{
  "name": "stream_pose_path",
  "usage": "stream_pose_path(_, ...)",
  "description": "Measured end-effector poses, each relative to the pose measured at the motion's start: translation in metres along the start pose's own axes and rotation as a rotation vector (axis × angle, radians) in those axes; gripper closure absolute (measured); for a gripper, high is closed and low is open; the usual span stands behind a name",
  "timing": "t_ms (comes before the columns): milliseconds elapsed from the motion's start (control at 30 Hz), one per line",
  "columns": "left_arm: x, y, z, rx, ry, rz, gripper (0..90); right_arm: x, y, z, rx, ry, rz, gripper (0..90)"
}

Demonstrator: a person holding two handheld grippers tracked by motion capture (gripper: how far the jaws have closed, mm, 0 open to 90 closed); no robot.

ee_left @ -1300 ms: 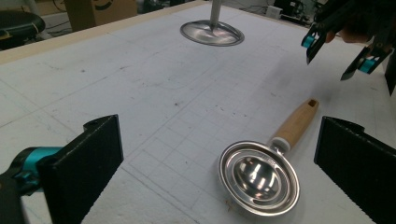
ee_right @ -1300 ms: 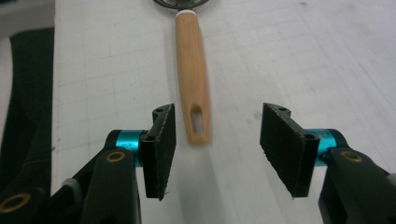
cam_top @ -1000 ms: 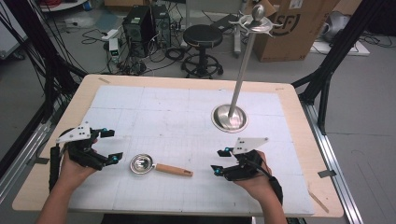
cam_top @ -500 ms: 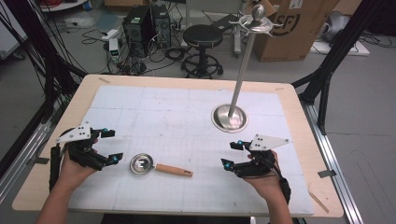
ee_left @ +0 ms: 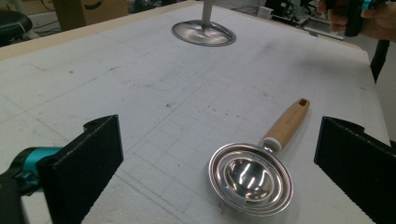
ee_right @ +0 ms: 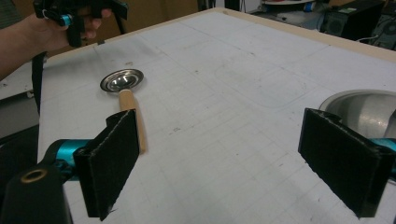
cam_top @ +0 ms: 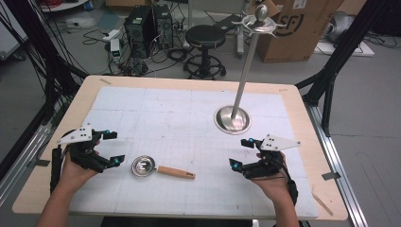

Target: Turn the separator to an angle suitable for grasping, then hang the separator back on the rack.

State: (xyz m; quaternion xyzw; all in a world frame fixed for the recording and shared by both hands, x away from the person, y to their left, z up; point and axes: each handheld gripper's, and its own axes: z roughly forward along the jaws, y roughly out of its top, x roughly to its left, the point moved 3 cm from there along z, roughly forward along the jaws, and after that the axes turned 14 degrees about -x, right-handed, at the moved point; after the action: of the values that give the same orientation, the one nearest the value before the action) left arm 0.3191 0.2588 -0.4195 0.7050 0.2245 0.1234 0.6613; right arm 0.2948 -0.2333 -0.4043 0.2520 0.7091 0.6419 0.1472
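Left gripper comes first on my feed: I hold it low over the white gridded mat near the table's left edge, its two black jaws spread wide with nothing between them, and its grey three-cornered plate sits on top above my hand. Just to its right lies the measuring scoop, a small steel bowl with a pale wooden handle, flat on the mat and untouched by either tool. In the left gripper view I see the scoop close ahead between the spread jaws, bowl nearest, handle pointing away toward the far edge of the mat. Farther right and toward the back stands the metal stand, a round shiny base with a thin pole rising upright to a hooked top, well apart from the scoop. Last, the right gripper hangs near the front right of the mat, below the stand's base; its jaws have just been opening, they stand wide now, and nothing is between them. In the right gripper view the scoop's handle end points at me, partly behind one jaw.
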Motion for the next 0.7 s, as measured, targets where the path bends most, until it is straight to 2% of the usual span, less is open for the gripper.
stream_pose_path(367,0.0002,0.0001,0.0006,0.003,-0.003,-0.001,1.8,-0.0011,-0.0006,-0.0014,-0.008,-0.014,0.004,10.5)
stream_pose_path(700,-0.0009,-0.0006,0.0036,0.015,-0.015,0.005,1.8,-0.0009,-0.004,0.0016,0.022,-0.021,-0.001,10.5)
